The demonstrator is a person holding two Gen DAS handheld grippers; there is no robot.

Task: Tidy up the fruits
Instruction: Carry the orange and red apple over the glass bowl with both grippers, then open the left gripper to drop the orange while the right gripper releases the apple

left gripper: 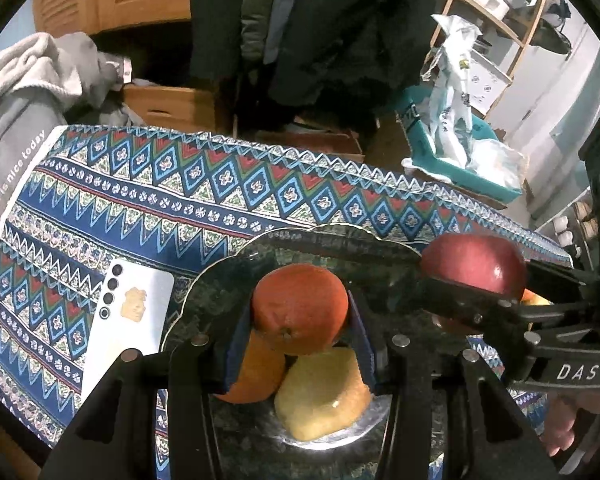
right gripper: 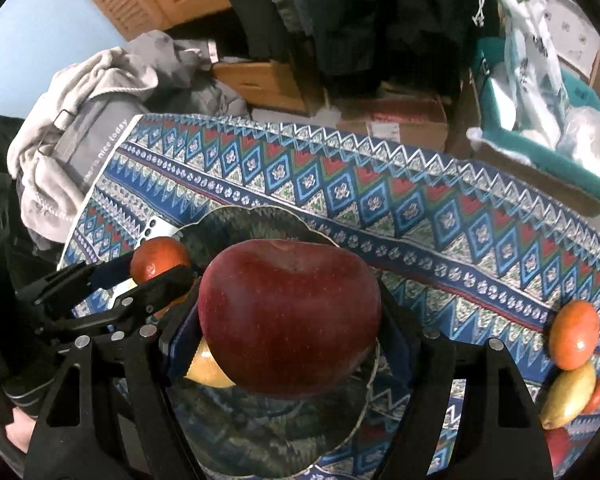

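My left gripper (left gripper: pixel 300 316) is shut on an orange tangerine (left gripper: pixel 300 306) and holds it over a dark glass plate (left gripper: pixel 220 280). On the plate lie another orange fruit (left gripper: pixel 256 376) and a yellow pear (left gripper: pixel 324 396). My right gripper (right gripper: pixel 288 320) is shut on a big red apple (right gripper: pixel 290 316) above the same plate (right gripper: pixel 260 428). In the left wrist view the apple (left gripper: pixel 474 262) and right gripper come in from the right. In the right wrist view the left gripper's tangerine (right gripper: pixel 158 260) is at the left.
A white phone (left gripper: pixel 128 320) lies on the patterned cloth (left gripper: pixel 140 200) left of the plate. An orange fruit (right gripper: pixel 574 334), a yellow pear (right gripper: pixel 568 394) and red fruit lie on the cloth at the right. Clothes, boxes and a teal bin (left gripper: pixel 460 160) stand beyond the table.
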